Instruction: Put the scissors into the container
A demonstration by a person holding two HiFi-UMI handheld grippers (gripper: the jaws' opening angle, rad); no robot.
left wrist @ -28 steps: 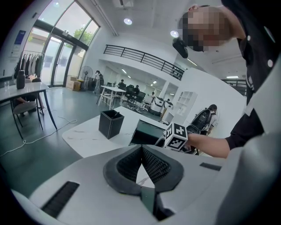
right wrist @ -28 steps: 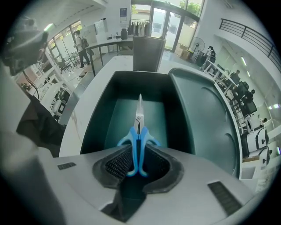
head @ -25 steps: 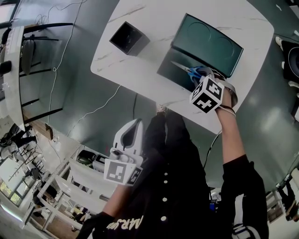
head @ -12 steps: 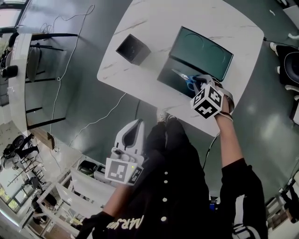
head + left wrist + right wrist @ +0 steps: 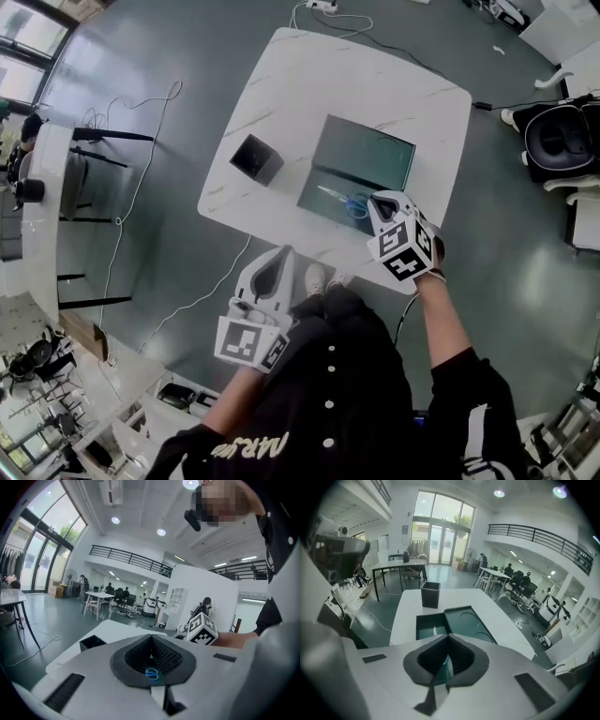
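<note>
Table [image 5: 412, 103]: white with faint grey veining, on a dark floor. It carries the two boxes.
Container [image 5: 370, 155]: dark green and lying open as two halves joined at a fold. The far half shows only curved lines on its inner face. The near half holds the scissors and nothing else that I can see.
Right gripper [image 5: 380, 200]: over the near right part of the table, with its tips at the near half's right end. In the right gripper view its jaws are relaxed and a thin slit apart. Only the green of the container floor shows through, and nothing is pinched.
Left gripper [image 5: 277, 255]: held low in front of the person's body, off the table's near edge and well apart from the container. Its jaws are pressed together and empty.
Black box [image 5: 256, 157]: small, square and open-topped, left of the container and apart from it. The inside is dark, so I cannot tell what it holds.
Scissors [image 5: 339, 198]: flat in the near half. The blue handles are just beside the right gripper's tips, and the blades point away to the left. I cannot tell whether handles and tips touch.
</note>
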